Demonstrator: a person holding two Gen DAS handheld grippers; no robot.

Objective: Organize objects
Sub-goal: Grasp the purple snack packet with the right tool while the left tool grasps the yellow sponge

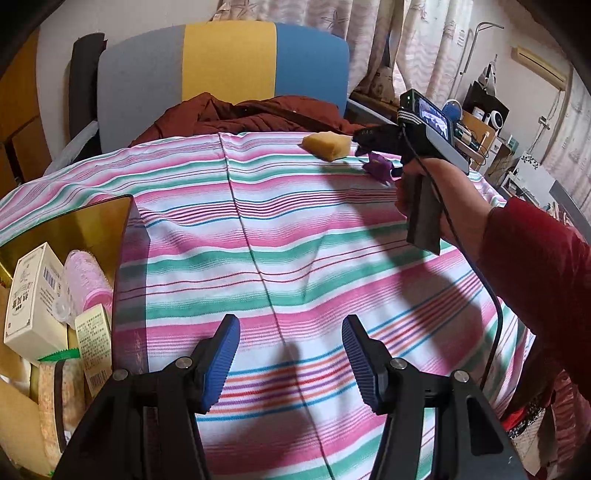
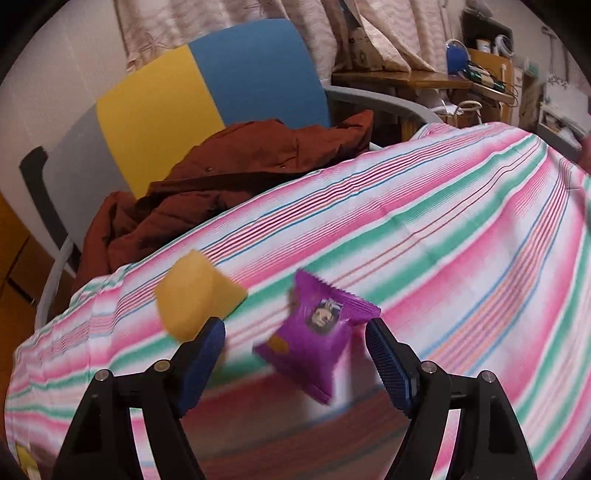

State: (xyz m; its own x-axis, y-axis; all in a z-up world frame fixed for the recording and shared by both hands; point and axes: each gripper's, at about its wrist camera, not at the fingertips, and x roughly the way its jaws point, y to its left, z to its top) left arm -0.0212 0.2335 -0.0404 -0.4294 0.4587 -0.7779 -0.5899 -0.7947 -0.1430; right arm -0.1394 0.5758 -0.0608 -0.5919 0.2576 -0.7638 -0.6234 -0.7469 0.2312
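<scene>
Blue ribbed pads of the left gripper (image 1: 291, 363) stand spread with nothing between them, low over a striped cloth (image 1: 258, 229) of pink, green and white that covers the whole work surface and lies in soft wrinkles with a seam running down its middle. Behind the cloth stands a chair (image 1: 221, 62) with a grey, yellow and blue back, and a rust-red coat (image 1: 255, 114) is heaped on its seat against the cloth's far edge. Patterned curtains (image 1: 388, 33) hang along the back wall, and a cluttered wooden desk (image 2: 406, 79) sits off to the right. At the left edge of the cloth a gold box (image 1: 74, 229) holds white cartons, a pink roll and other packets. Across the cloth, a hand (image 1: 432, 195) in a red sleeve carries the right gripper (image 2: 295, 350) near the far right part of the surface. Its jaws are spread and no earlier picture shows their motion; a purple packet (image 2: 317, 332) lies between them on the cloth, but blur hides whether the pads touch it. Just left of the packet, a yellow sponge (image 2: 195, 299) rests on the cloth beside the left pad.
</scene>
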